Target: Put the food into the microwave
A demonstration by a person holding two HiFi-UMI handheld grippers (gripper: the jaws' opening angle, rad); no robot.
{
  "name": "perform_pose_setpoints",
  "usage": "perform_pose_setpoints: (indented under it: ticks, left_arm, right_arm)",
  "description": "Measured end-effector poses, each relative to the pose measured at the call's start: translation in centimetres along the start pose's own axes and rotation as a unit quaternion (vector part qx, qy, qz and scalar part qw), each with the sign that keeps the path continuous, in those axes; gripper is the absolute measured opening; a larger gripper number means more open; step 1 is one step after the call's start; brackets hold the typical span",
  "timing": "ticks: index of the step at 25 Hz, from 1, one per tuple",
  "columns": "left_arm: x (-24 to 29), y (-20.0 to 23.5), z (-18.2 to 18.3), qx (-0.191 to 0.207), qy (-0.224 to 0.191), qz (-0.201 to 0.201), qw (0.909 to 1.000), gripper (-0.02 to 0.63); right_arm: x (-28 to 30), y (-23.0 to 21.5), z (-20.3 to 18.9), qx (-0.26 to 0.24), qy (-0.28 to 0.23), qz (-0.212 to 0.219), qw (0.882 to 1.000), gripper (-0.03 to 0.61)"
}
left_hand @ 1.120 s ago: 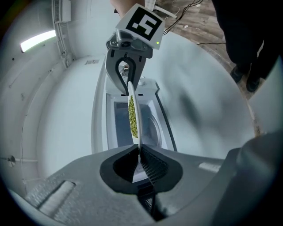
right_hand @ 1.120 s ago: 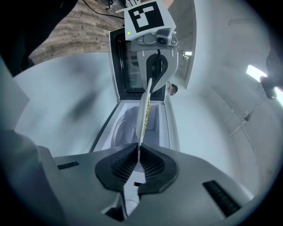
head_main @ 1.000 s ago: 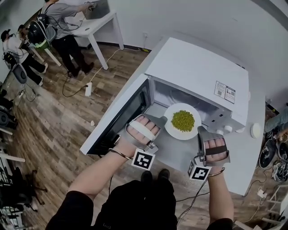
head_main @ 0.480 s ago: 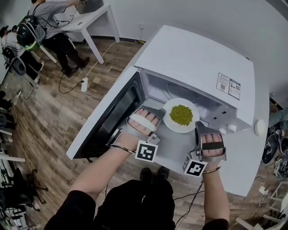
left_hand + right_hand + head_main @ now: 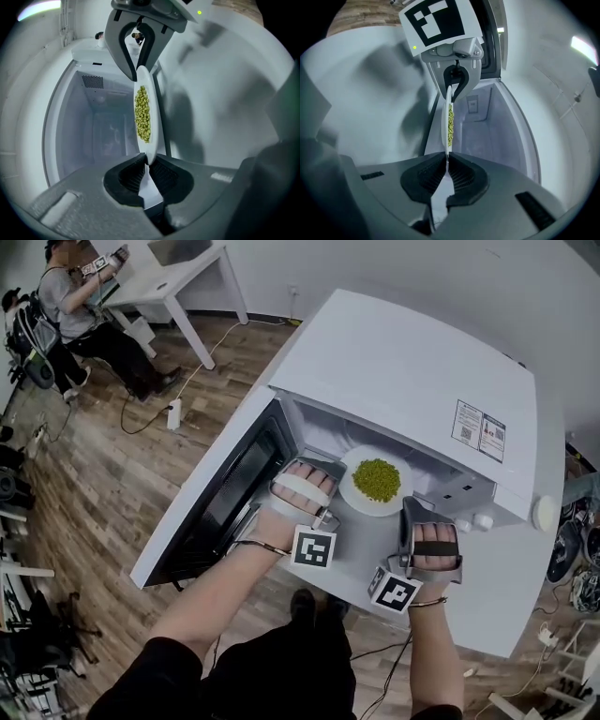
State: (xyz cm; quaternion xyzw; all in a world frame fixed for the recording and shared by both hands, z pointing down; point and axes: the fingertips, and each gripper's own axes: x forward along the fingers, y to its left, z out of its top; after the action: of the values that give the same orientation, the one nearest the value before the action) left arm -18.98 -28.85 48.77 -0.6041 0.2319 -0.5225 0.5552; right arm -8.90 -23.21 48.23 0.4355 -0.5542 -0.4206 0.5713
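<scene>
**Head view.** My left tongs (image 5: pixel 336 480) and right tongs (image 5: pixel 409 510) carry a white plate (image 5: pixel 354 501) between them at the mouth of the white microwave (image 5: pixel 403 362). The left tongs grip the plate's left rim and the right tongs its near right rim. A heap of small green peas (image 5: pixel 377 478) lies on the middle of the plate. The microwave's door (image 5: pixel 220 493) hangs open to the left, and the oven stands on a white surface (image 5: pixel 525 587) above a wood-plank floor (image 5: pixel 103 474). A marker cube (image 5: pixel 314 548) sits behind each hand.

**Left gripper view.** The left tongs (image 5: pixel 147 164) are pressed together on the plate's rim (image 5: pixel 155 122), which appears edge-on with the peas (image 5: pixel 142 112) on its left face. The right tongs (image 5: pixel 138 61) clamp the opposite rim. The lit cavity (image 5: pixel 93 122) lies open beyond.

**Right gripper view.** The right tongs (image 5: pixel 446 161) pinch the near rim of the plate (image 5: pixel 445 117), again seen edge-on. The left tongs (image 5: pixel 452 91) bite the far rim beneath their marker cube (image 5: pixel 436 18). The cavity (image 5: pixel 497 126) opens to the right.
</scene>
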Motion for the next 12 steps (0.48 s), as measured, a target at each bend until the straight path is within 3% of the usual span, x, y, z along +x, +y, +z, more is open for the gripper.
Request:
perform_pose_setpoints:
  ticks: [8, 12]
  left_arm:
    - [2.7, 0.3, -0.4, -0.019, 0.015, -0.024, 0.9994, 0.051]
    - [3.7, 0.5, -1.0, -0.030, 0.026, -0.027, 0.9989, 0.069]
  right_arm:
    - [2.6, 0.8, -0.3, 0.062, 0.043, 0.056, 0.996, 0.052]
    - [3.7, 0.7, -0.1, 0.087, 0.049, 0.059, 0.993, 0.069]
